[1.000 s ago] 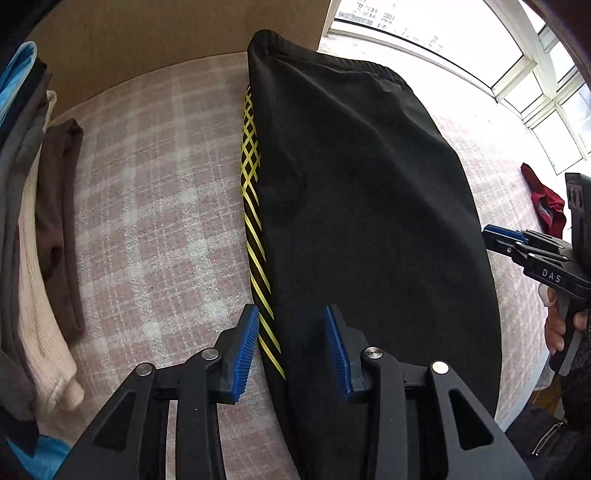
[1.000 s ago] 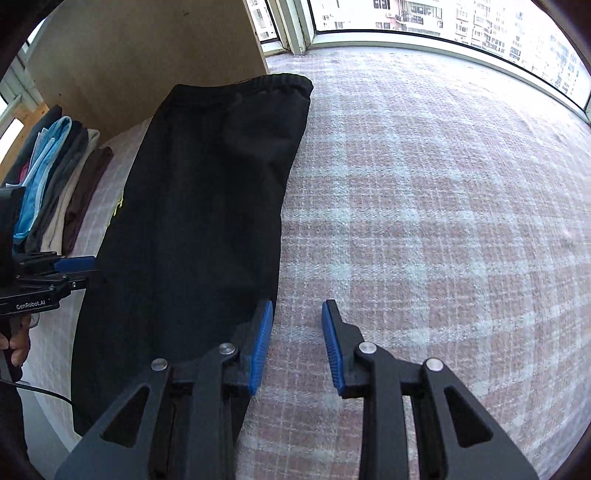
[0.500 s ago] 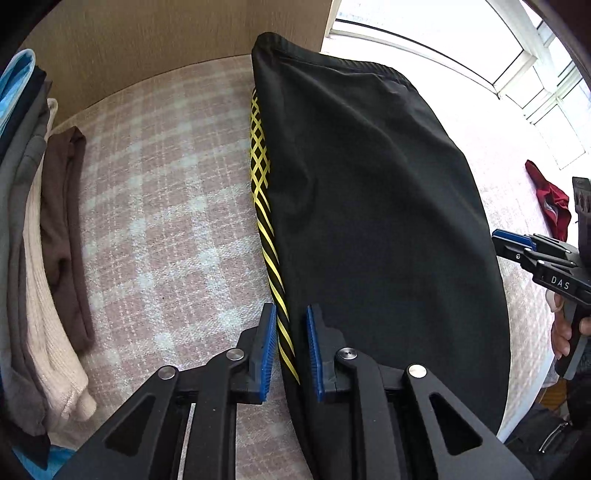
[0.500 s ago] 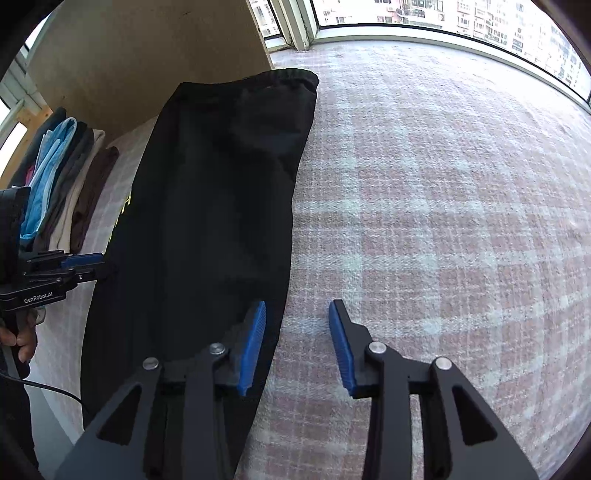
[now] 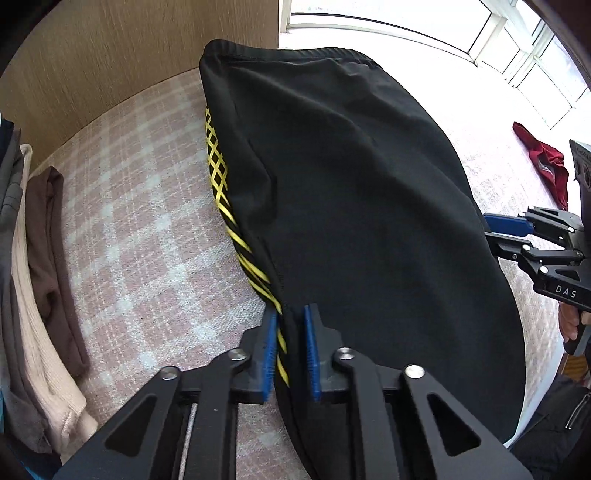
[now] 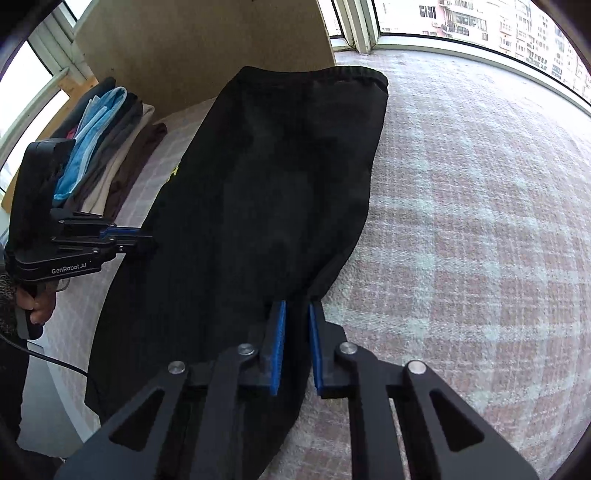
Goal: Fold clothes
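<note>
Left gripper [image 5: 290, 325] pinching trousers [image 5: 351, 206] at striped edge; right gripper [image 6: 295, 317] pinching opposite edge.

A pink-and-white plaid woven cover [image 6: 461, 221] spreads across the flat surface. A light brown wood-grain panel [image 5: 122, 62] stands upright at its far edge. Along one side lies a row of folded garments [image 6: 110, 158] (brown, cream, grey and light blue, pressed side by side). A crumpled dark red cloth [image 5: 546, 166] lies apart near the opposite edge. Beyond the white-framed windows [image 6: 480, 33], pale apartment blocks [image 6: 517, 26] show.
</note>
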`<state>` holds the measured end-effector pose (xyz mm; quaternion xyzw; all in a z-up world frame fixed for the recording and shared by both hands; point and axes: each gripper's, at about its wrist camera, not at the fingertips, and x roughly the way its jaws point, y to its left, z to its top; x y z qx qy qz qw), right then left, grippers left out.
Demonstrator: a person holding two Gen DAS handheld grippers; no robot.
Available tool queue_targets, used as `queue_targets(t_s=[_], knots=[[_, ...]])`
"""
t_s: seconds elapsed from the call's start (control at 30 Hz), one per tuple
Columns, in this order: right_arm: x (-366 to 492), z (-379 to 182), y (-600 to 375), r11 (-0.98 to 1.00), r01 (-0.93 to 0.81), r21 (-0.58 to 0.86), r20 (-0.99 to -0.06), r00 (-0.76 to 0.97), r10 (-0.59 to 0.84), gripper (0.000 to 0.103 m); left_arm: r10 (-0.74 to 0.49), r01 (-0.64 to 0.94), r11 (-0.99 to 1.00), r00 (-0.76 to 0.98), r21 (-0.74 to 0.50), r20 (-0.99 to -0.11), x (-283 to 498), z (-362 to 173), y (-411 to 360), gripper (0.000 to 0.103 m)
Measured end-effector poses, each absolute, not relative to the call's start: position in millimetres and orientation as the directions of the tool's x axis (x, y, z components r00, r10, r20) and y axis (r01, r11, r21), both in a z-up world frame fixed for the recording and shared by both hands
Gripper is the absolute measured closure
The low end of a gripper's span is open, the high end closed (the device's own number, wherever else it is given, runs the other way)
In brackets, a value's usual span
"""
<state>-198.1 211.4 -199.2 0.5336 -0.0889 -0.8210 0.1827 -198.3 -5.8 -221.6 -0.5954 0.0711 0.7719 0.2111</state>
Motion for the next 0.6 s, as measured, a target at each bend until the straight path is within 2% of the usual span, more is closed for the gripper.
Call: queue_targets(t_s=[0.13, 0.27, 0.33, 0.4, 0.5, 0.6], knots=[[-195.3, -205.8, 223.7, -0.861, 0.148, 0.486, -0.789, -0.350, -0.505, 0.096, 0.315, -0.387, -0.894, -0.187, -0.224, -0.931, -197.7, -222.2, -17.4, 0.099], [-196.7, -188.5, 246.8, -0.791, 0.103, 0.603, -0.701, -0.405, -0.587, 0.097, 0.473, -0.309, -0.861, -0.192, -0.404, -0.860, -196.7, -209.0, -46.5, 0.100], [-198.9, -180.7, 255.3, -0.784, 0.098, 0.613, -0.686, -0.427, -0.589, 0.097, 0.535, -0.290, -0.834, -0.219, -0.469, -0.816, -193.8, -196.8, -60.5, 0.100], [-199.5, -176.8, 260.3, -0.809, 0.113, 0.577, -0.716, -0.406, -0.567, 0.095, 0.575, -0.282, -0.812, -0.240, -0.511, -0.782, -191.4, -188.3, -70.3, 0.100], [-203.7, -181.6, 269.3, -0.817, 0.056, 0.574, -0.760, -0.335, -0.557, 0.084, 0.540, -0.265, -0.835, -0.229, -0.482, -0.810, -197.1, -193.2, -76.8, 0.100], [-191.5, -186.8, 290.5, -0.827, -0.019, 0.562, -0.762, -0.401, -0.508, 0.082, 0.469, -0.257, -0.873, -0.206, -0.415, -0.859, -216.9, -193.1, -75.7, 0.100]])
